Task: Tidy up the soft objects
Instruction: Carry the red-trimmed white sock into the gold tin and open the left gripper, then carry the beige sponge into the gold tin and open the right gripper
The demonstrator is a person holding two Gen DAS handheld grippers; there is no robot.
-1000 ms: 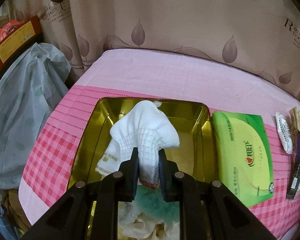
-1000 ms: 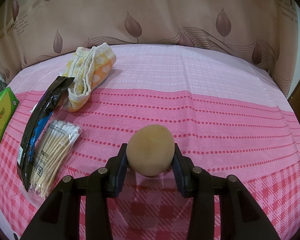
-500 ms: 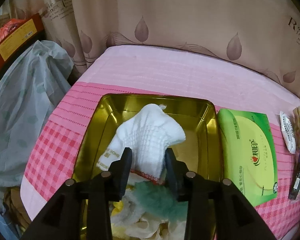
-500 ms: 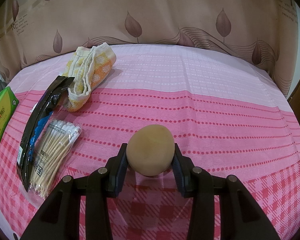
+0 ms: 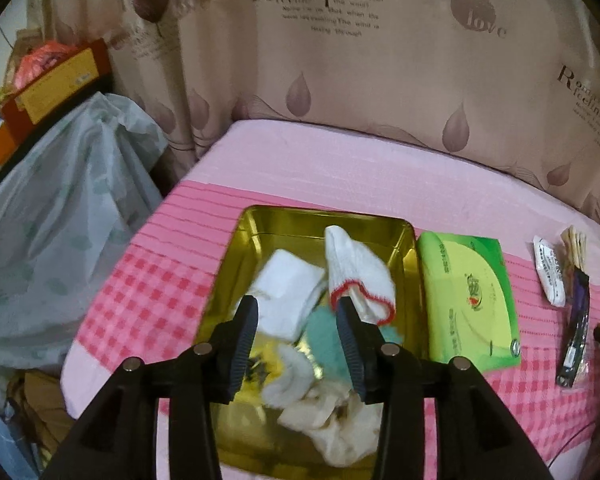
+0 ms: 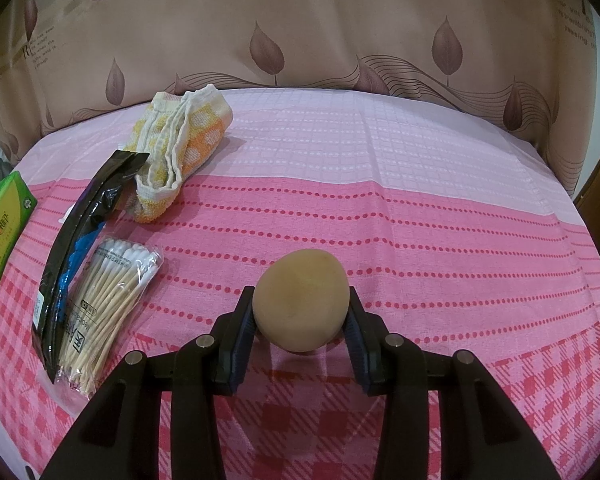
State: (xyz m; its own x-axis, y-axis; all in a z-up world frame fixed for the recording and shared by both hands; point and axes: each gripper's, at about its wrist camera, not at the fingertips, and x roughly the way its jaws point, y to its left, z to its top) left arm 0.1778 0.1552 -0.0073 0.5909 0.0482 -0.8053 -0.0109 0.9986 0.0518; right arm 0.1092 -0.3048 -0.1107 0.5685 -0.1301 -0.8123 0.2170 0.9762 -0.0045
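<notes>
Gold tin (image 5: 260, 224); white sock (image 5: 356, 268), red cuff; tan sponge (image 6: 300, 300); pink checked cloth (image 6: 420, 216); green tissue pack (image 5: 468, 300).

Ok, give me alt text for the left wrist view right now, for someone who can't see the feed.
The open left gripper hangs above a gold tin on a pink checked cloth; the tin holds a white sock with a red cuff, other white fabric and a teal piece. A green tissue pack lies beside the tin's right wall.
</notes>
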